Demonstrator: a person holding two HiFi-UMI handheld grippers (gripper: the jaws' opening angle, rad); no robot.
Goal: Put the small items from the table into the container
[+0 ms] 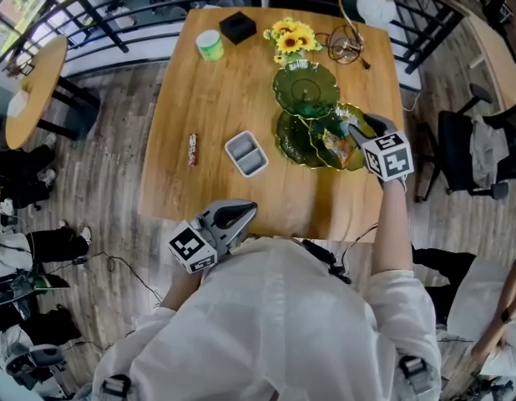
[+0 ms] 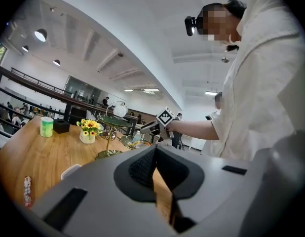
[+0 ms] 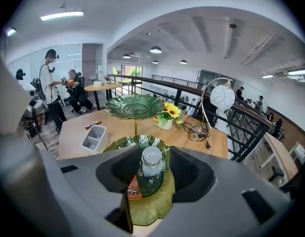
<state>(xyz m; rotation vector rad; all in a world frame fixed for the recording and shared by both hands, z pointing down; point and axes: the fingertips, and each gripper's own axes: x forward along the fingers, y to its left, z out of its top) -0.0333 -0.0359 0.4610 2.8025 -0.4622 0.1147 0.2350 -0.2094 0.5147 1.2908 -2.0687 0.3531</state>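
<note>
The right gripper (image 1: 355, 130) hangs over the lower green plate (image 3: 148, 212) of a two-tier leaf-shaped stand, pointing downward, with its jaws standing wide apart. A small bottle (image 3: 152, 161) with a silver cap stands upright on that plate, right between the jaws; there is a gap on each side of it, so neither pad presses on it and nothing is gripped. An orange packet (image 3: 134, 189) lies flat on the same plate, just below the bottle and close to the inner face of the left-hand jaw. Ahead of the jaws and above them sits the upper green plate (image 3: 135, 105), and beyond it to the right a vase of sunflowers (image 3: 168, 113). The container (image 3: 94, 137), a pale tray with two compartments, rests on the wooden table (image 1: 208, 98) ahead and to the left of these jaws, well apart from them, with both compartments looking bare. A wrapped snack bar (image 3: 92, 125) lies on the table farther off past the container. The left gripper (image 1: 250, 210) is held nearly level at the near edge of the table, its jaws pressed together with nothing between them; the container lies ahead of its tips and to their left.
</note>
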